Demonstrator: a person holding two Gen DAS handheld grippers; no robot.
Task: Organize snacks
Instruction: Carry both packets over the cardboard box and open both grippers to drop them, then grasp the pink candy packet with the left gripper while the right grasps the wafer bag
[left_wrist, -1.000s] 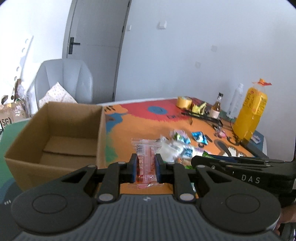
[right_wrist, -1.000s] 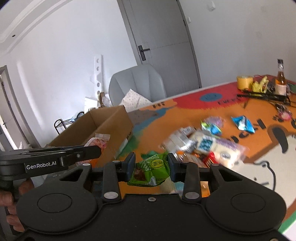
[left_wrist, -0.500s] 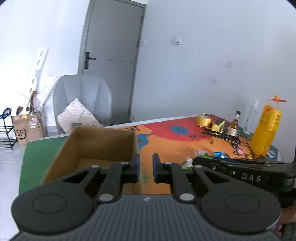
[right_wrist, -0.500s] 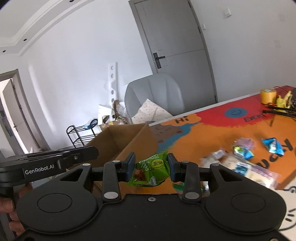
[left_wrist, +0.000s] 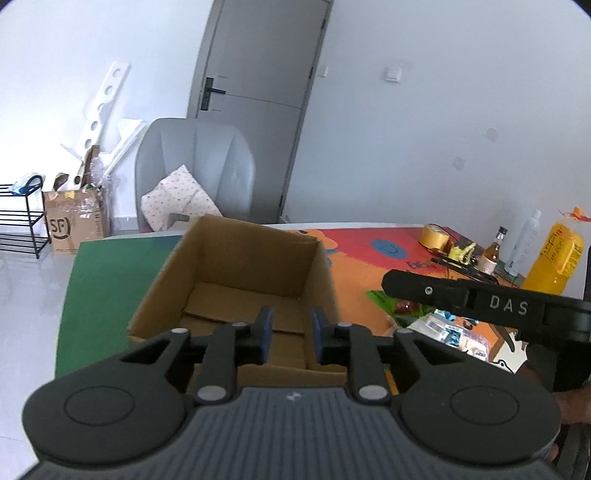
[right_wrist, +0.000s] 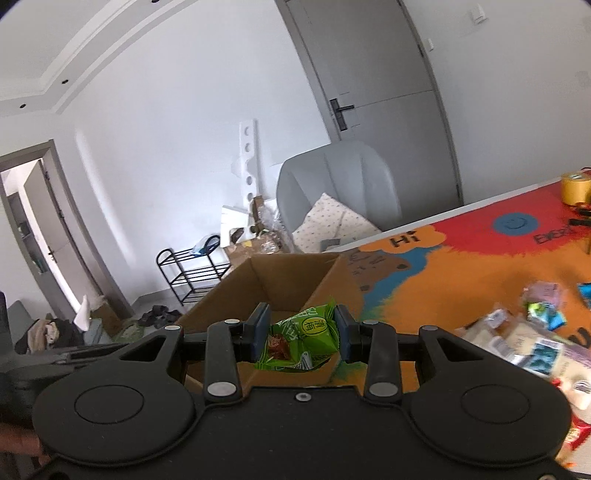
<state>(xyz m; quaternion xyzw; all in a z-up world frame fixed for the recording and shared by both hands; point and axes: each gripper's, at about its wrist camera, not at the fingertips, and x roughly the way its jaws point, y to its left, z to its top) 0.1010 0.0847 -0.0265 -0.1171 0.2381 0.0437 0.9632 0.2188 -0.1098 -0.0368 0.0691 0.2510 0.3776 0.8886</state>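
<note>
Entry: green snack packet (right_wrist: 301, 341), pinched in right gripper (right_wrist: 301, 338); cardboard box (right_wrist: 284, 280) just beyond its fingertips.
Carry over the opening before releasing. Left gripper (left_wrist: 290, 334): jaws opening, nothing between, box floor ahead.

My table (left_wrist: 369, 258) wears a bright mat: orange field, red band at the far side, blue smiley disc, green at the left end. Open cardboard box (left_wrist: 236, 280) sits on the green-orange part, flaps lying flat on its floor. Loose snack packets (right_wrist: 532, 332) heaped on the orange to the right of it. Far right edge: roll of yellow tape (left_wrist: 436, 236), small brown bottle (left_wrist: 493, 251), white spray bottle (left_wrist: 526, 240), tall yellow bag (left_wrist: 556, 262), black tangle of gear between them.
</note>
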